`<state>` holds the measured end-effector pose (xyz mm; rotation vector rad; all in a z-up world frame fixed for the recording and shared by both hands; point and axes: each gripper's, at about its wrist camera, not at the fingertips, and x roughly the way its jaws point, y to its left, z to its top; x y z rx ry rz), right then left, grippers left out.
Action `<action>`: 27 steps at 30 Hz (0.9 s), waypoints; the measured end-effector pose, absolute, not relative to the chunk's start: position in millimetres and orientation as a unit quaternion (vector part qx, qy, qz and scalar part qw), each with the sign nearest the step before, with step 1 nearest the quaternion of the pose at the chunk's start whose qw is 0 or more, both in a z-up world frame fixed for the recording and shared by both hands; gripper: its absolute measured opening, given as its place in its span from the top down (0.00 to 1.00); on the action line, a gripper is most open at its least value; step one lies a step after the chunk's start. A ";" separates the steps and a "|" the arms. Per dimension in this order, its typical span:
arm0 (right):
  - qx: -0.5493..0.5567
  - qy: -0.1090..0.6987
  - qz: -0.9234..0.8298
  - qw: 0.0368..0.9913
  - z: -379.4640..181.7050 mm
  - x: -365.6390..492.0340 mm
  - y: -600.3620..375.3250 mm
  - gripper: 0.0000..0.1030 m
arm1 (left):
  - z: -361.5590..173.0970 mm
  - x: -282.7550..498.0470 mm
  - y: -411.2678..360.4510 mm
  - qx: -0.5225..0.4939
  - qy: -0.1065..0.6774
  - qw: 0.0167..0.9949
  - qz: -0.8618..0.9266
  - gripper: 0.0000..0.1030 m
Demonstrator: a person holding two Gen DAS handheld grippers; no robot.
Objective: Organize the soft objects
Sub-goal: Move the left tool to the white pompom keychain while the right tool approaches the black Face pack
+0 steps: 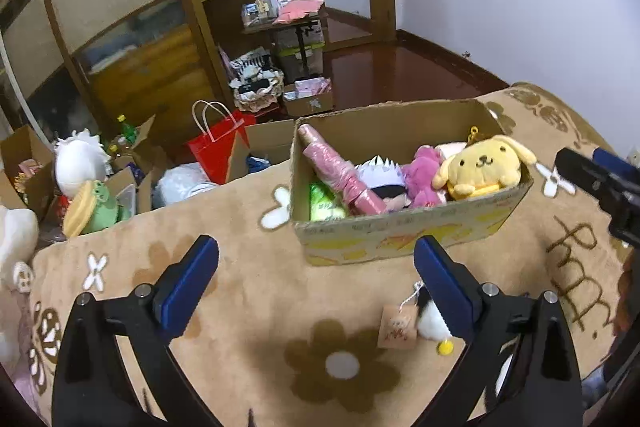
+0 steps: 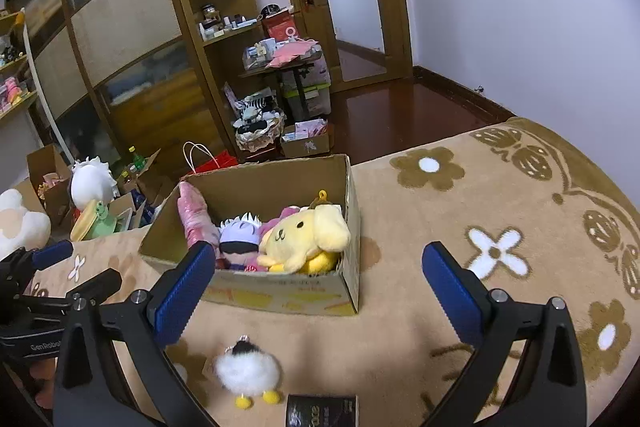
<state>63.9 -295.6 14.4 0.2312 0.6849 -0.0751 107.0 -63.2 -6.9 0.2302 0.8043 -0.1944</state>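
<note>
Writing: "GenRobo…" in white on the black body of the left gripper (image 2: 74, 269), cut off at the frame edge; print on the box front too blurred to read.
Box: one open brown cardboard box (image 1: 408, 235) on the tan flower-patterned blanket (image 1: 248, 291).
Contents: one yellow floppy-eared dog plush (image 1: 482, 167), one magenta plush (image 1: 424, 179), one white-haired doll (image 1: 380, 183), one pink wrapped roll (image 1: 340, 167), one green packet (image 1: 326, 205).
Loose: one white fluffy chick keychain with yellow feet (image 2: 248, 371) on the blanket, just in front of the box.
Left gripper: jaws wide, nothing between.
Right gripper (image 2: 320, 271): jaws wide, empty.

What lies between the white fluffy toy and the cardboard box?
Only bare blanket between the white fluffy toy and cardboard box; the right wrist view shows it best.
</note>
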 end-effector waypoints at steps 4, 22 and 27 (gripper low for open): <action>0.106 0.340 -0.033 0.934 20.8 50.0 -293.0 0.00 | -6.6 93.7 -57.9 0.102 0.396 0.908 -0.093 0.04; 0.092 0.405 -0.014 0.909 -8.6 9.9 -271.6 0.00 | -30.4 64.4 -59.8 0.105 0.442 0.882 -0.124 0.04; 0.090 0.418 -0.016 0.904 -21.7 10.2 -268.1 0.00 | -40.0 70.5 -63.1 0.097 0.454 0.875 -0.133 0.04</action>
